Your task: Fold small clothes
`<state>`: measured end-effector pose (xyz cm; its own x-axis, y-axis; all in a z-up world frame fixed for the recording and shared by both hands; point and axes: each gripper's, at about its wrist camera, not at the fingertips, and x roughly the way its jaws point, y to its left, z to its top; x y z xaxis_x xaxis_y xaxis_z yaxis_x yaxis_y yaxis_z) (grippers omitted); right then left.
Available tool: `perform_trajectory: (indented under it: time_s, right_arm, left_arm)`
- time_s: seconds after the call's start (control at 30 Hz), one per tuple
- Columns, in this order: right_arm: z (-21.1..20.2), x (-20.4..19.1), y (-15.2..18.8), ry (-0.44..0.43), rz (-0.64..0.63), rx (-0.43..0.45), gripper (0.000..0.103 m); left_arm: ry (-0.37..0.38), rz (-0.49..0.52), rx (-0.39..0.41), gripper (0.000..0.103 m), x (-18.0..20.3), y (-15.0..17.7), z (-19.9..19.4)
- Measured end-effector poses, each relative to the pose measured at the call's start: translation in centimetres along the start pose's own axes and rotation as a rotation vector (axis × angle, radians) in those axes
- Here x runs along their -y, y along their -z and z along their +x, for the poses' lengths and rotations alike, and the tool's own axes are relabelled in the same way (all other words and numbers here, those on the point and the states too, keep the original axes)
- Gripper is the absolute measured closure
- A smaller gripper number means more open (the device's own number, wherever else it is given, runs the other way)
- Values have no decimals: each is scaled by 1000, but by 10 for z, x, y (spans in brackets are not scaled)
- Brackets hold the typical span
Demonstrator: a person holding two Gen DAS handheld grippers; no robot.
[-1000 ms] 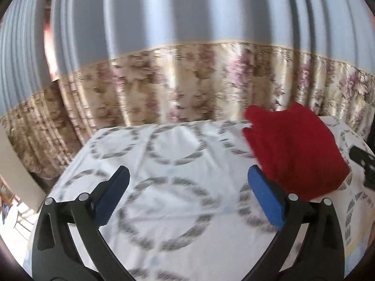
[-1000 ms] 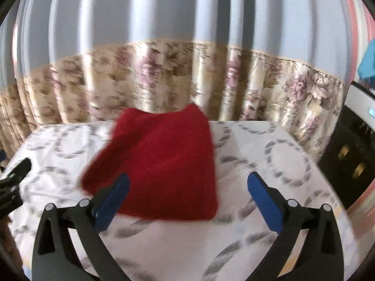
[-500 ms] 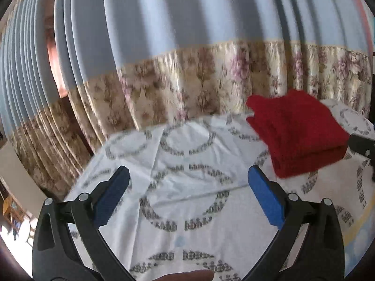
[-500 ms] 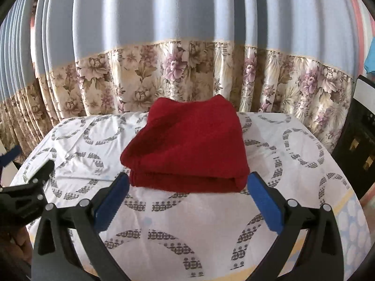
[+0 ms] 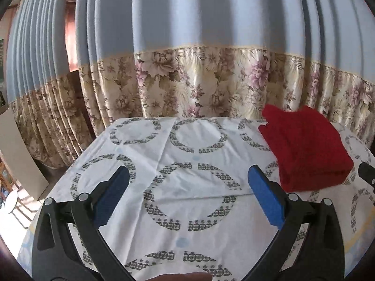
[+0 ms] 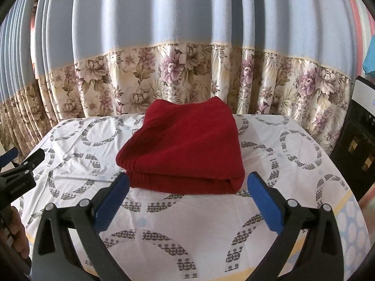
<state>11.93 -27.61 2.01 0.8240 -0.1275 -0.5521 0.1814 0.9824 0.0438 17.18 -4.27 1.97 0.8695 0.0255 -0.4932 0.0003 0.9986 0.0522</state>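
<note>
A red knitted garment (image 6: 185,148) lies folded in a thick square on the table, near the far edge; in the left wrist view the same red garment (image 5: 307,149) sits at the right. My right gripper (image 6: 187,187) is open, held just in front of the fold's near edge, apart from it. My left gripper (image 5: 188,187) is open over bare cloth to the left of the garment, with nothing between its blue pads (image 5: 264,194). The left gripper's black body (image 6: 18,175) shows at the left edge of the right wrist view.
A white tablecloth with grey ring patterns (image 5: 187,164) covers the table. A blue and floral curtain (image 6: 187,70) hangs right behind the far edge. A dark appliance (image 6: 361,145) stands to the right. A hand (image 6: 16,234) holds the left gripper's handle.
Both grippers have drawn back and steadied; the red garment, blurred a second ago, now lies still and squarely folded. Both stay open.
</note>
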Motion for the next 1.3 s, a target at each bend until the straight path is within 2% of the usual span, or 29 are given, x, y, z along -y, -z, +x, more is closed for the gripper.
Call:
perform_trajectory:
  time_s: [0.13, 1.3]
  right_arm:
    - [1, 0, 1, 2, -12, -2, 2]
    - [-1, -3, 0, 1, -32, 16, 2]
  left_arm:
    - [20, 1, 3, 3, 1, 1, -1]
    - [20, 26, 0, 3, 8, 1, -5]
